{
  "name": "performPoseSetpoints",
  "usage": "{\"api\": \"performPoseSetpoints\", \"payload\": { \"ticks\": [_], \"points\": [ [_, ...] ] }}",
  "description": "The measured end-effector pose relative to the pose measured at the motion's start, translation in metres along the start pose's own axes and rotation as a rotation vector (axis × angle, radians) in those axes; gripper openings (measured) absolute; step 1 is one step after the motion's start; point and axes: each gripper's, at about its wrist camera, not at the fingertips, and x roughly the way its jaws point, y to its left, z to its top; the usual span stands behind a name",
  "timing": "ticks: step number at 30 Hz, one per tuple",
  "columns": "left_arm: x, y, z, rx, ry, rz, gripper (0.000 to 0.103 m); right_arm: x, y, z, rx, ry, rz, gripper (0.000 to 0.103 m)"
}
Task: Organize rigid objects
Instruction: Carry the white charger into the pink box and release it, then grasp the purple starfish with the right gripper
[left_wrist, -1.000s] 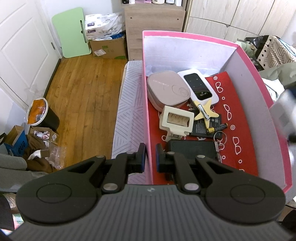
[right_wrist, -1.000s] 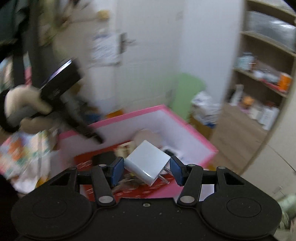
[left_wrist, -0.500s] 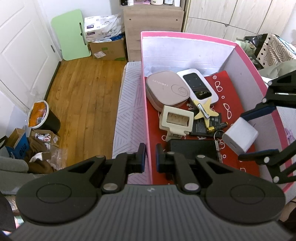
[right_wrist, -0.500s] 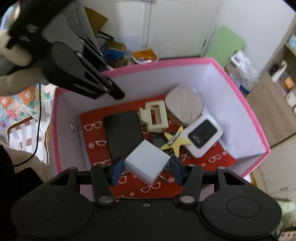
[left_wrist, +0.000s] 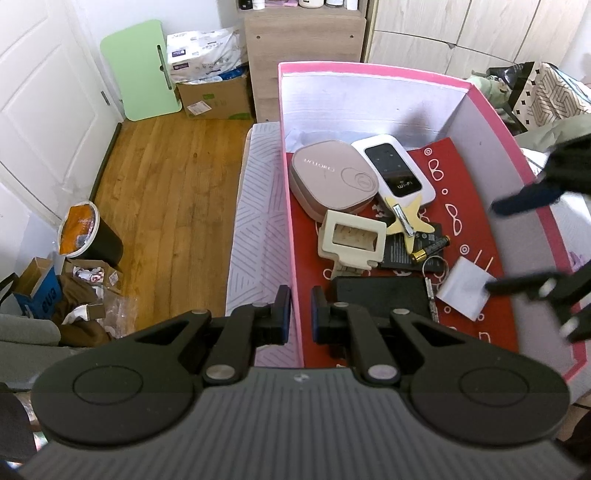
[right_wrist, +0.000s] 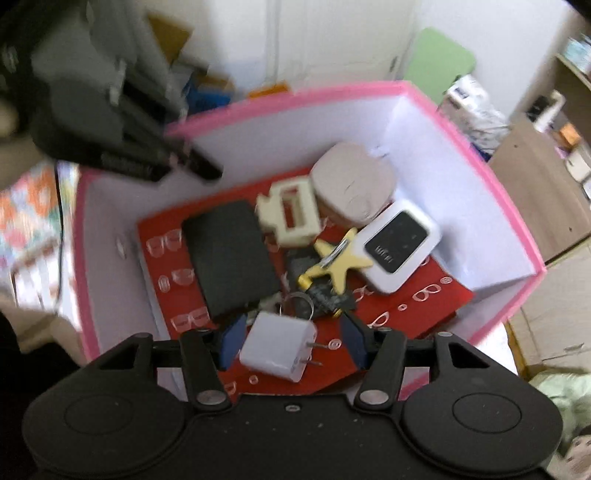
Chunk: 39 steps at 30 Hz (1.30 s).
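A pink box (left_wrist: 373, 70) with a red liner holds a beige case (left_wrist: 332, 177), a white Wi-Fi router (left_wrist: 395, 170), a yellow star (left_wrist: 406, 218), a cream clip (left_wrist: 351, 240), a battery (left_wrist: 432, 247) and a flat black device (left_wrist: 380, 295). My left gripper (left_wrist: 297, 314) is shut on the box's left wall. A white plug charger (right_wrist: 277, 350) lies on the liner near the front, also seen in the left wrist view (left_wrist: 463, 291). My right gripper (right_wrist: 291, 341) hangs over it, blurred, with a gap between the charger's prongs and the right pad.
A striped cushion (left_wrist: 258, 221) runs along the box's left side, with wooden floor (left_wrist: 166, 184) beyond it. On that floor stand a bin (left_wrist: 86, 236), cardboard boxes (left_wrist: 214, 96) and a green board (left_wrist: 140, 88). A wooden cabinet (left_wrist: 303, 40) stands behind the box.
The right gripper came over and down into the box with the charger gripped. The charger now rests on the red liner, loose between the fingers. The left gripper stayed put.
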Motion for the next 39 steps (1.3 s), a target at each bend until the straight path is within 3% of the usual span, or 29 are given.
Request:
{"api": "performPoseSetpoints", "payload": {
  "ticks": [6,13,18,23,30,33,39],
  "points": [
    [0.0,-0.003,-0.001,0.011,-0.003,0.009,0.009,-0.055,-0.002,-0.018,0.148,-0.265,-0.062,0.065],
    [-0.001,-0.002,-0.002,0.005,-0.004,0.01,0.009,-0.1,0.003,-0.051,0.254,-0.389,-0.078,0.066],
    [-0.002,0.0,-0.006,-0.01,-0.017,0.003,0.009,-0.108,-0.008,-0.084,0.354,-0.39,-0.118,0.067],
    [-0.004,0.004,-0.006,-0.019,-0.024,-0.01,0.009,-0.116,-0.037,-0.134,0.544,-0.385,-0.165,0.067],
    [-0.002,0.002,-0.004,-0.031,-0.027,-0.001,0.009,-0.095,-0.06,-0.2,0.739,-0.263,-0.208,0.067],
    [-0.002,0.002,-0.005,-0.037,-0.026,0.0,0.009,-0.081,-0.06,-0.227,0.797,-0.223,-0.264,0.067],
    [-0.001,-0.004,-0.001,-0.008,-0.008,0.022,0.009,-0.053,-0.064,-0.249,0.797,-0.139,-0.331,0.067]
  ]
}}
